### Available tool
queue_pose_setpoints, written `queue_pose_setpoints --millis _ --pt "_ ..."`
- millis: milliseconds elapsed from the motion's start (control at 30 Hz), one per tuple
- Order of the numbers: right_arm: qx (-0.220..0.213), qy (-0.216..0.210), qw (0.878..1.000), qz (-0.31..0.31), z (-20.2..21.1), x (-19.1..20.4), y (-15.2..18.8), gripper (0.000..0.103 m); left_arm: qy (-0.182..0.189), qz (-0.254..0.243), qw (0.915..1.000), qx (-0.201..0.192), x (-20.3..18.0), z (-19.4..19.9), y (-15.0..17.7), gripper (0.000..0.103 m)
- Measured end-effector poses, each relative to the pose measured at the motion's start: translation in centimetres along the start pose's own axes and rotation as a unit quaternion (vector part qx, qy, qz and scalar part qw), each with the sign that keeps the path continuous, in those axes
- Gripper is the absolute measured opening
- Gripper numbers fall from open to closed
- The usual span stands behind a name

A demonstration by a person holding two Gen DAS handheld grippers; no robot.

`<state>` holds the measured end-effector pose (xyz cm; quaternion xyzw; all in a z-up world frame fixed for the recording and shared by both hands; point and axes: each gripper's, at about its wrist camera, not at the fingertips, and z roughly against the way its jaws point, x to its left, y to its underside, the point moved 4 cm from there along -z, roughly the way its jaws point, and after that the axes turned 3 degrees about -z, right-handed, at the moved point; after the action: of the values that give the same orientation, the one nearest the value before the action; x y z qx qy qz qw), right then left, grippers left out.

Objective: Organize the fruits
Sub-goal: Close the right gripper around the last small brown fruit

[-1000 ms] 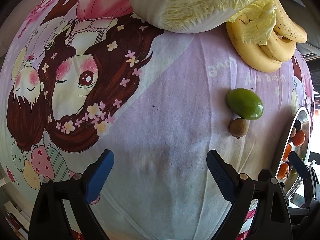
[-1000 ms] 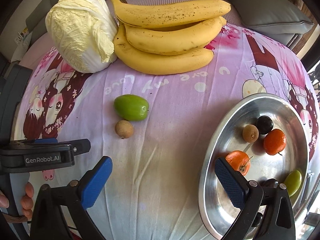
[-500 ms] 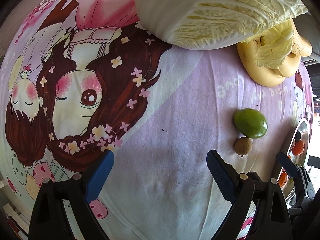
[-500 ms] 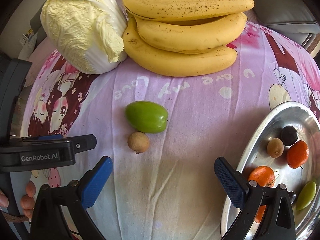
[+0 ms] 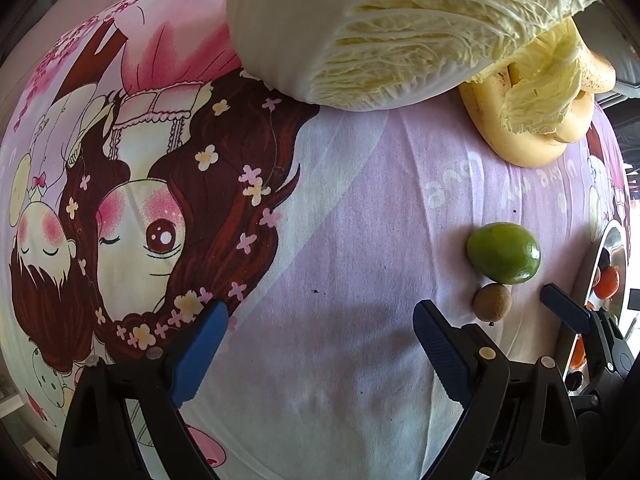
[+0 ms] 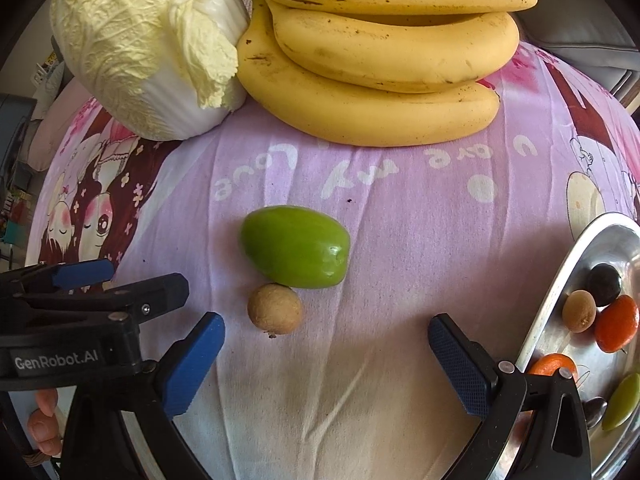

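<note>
A green fruit (image 6: 295,246) lies on the pink cartoon-print cloth, with a small brown round fruit (image 6: 274,309) touching its near side. My right gripper (image 6: 326,364) is open just in front of the brown fruit, nothing between its blue pads. In the left wrist view the same green fruit (image 5: 503,253) and brown fruit (image 5: 492,301) sit to the right of my left gripper (image 5: 320,348), which is open over bare cloth. A steel plate (image 6: 560,292) at the right holds several small fruits, among them orange ones (image 6: 616,329).
A bunch of bananas (image 6: 380,56) and a napa cabbage (image 6: 144,52) lie at the far side of the cloth. The left gripper body (image 6: 80,320) and a person's fingers (image 6: 44,424) show at the left of the right wrist view.
Both grippers have moved forward. The green and brown fruits now sit closer to my right gripper and nearer its middle; the plate has slid toward the right edge.
</note>
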<state>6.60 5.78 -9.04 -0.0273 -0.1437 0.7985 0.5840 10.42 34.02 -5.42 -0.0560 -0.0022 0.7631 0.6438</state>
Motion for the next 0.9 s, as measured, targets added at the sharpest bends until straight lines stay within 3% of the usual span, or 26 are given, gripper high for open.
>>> queue_pose_setpoints --millis 333,500,700,767,900 --pt "0.0 0.014 1.0 -0.007 -1.2 1.0 -0.2 0.103 -0.001 -0.005 1.0 -0.005 -1.3 -0.8 0.0 0.094" --pt "-0.01 0.06 0.998 0.031 -2.0 1.8 0.6 0.103 0.005 0.001 0.9999 -0.009 -1.0 -0.8 1.1 0.094" --pt "-0.019 0.046 0.999 0.02 -1.6 1.7 0.2 0.102 0.012 -0.002 0.9999 -0.011 -0.8 -0.7 0.2 0.094" --pt "-0.027 0.048 0.998 0.028 -1.3 1.8 0.3 0.097 0.017 0.0 0.9998 -0.011 -0.7 -0.3 0.1 0.094" --pt "-0.047 0.043 0.997 0.046 -0.2 2.5 0.4 0.07 0.025 0.002 0.9996 -0.014 -0.2 -0.1 0.1 0.094"
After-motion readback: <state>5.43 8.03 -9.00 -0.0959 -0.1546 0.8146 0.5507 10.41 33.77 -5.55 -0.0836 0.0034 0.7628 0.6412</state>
